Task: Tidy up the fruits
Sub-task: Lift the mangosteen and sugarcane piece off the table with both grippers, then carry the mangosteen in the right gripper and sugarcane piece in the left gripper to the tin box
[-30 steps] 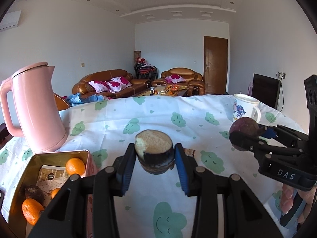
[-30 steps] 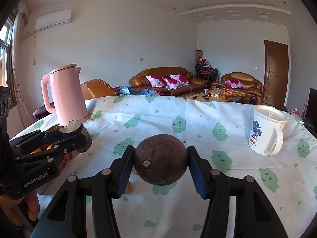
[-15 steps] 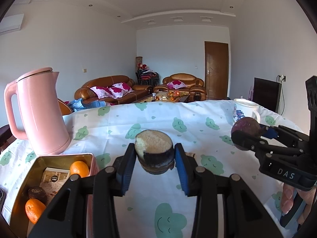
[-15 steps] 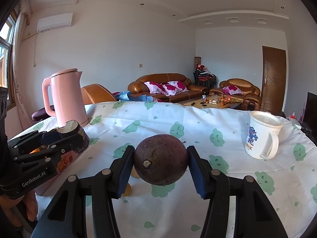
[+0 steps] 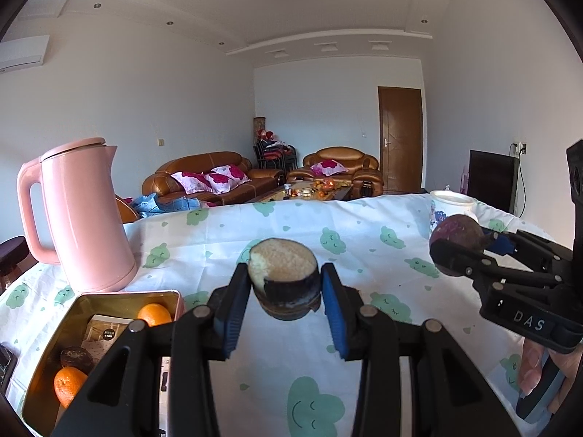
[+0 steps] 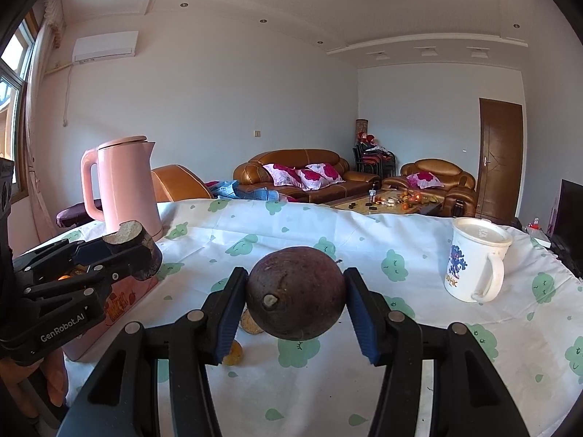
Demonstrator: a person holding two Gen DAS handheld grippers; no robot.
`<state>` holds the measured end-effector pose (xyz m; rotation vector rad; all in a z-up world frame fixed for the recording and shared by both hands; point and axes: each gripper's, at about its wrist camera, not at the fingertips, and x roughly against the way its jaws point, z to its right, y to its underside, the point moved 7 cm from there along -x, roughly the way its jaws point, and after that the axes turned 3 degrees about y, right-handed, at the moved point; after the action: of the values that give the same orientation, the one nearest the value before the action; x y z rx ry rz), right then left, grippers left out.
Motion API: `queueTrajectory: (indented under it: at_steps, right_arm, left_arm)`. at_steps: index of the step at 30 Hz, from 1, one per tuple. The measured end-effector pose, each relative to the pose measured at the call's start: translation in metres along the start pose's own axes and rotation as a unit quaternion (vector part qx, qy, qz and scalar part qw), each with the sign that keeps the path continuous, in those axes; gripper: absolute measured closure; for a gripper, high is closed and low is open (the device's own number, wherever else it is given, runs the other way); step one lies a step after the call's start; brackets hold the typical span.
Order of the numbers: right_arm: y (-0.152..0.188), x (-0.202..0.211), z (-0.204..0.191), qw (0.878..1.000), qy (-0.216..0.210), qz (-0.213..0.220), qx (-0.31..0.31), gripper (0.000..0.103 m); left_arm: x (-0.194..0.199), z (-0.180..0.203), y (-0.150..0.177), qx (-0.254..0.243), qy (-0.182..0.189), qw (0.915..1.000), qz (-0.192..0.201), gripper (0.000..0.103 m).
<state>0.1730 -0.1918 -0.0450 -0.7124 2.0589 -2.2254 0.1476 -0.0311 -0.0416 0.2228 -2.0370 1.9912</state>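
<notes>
Cloud-printed cloth covers the surface (image 5: 218, 255), with a pink kettle (image 5: 83, 215) at the far left and a white mug (image 6: 473, 262) on the right. My left gripper (image 5: 285, 291) has its jaws pinching a cut dark fruit piece (image 5: 284, 276), pale face up, held above the cloth beside the open tin (image 5: 120, 296) of oranges (image 5: 153, 315). My right gripper (image 6: 296, 302) jaws clamp a whole purple passion fruit (image 6: 296, 298), also raised above the cloth.

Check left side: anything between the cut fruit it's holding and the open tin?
Nothing visible. The left gripper holds the cut fruit above the cloth; the open tin sits lower left, top uncovered. The pink kettle stands behind the tin, off the path.
</notes>
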Motion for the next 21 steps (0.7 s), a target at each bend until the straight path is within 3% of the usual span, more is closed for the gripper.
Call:
queueTrajectory:
  at_steps: [21]
  right_arm:
    - [-0.001, 0.004, -0.014, 1.0, -0.004, 0.003, 0.017, 0.048]
  left_arm:
    - [0.006, 0.0, 0.0, -0.005, -0.002, 1.0, 0.006, 0.062]
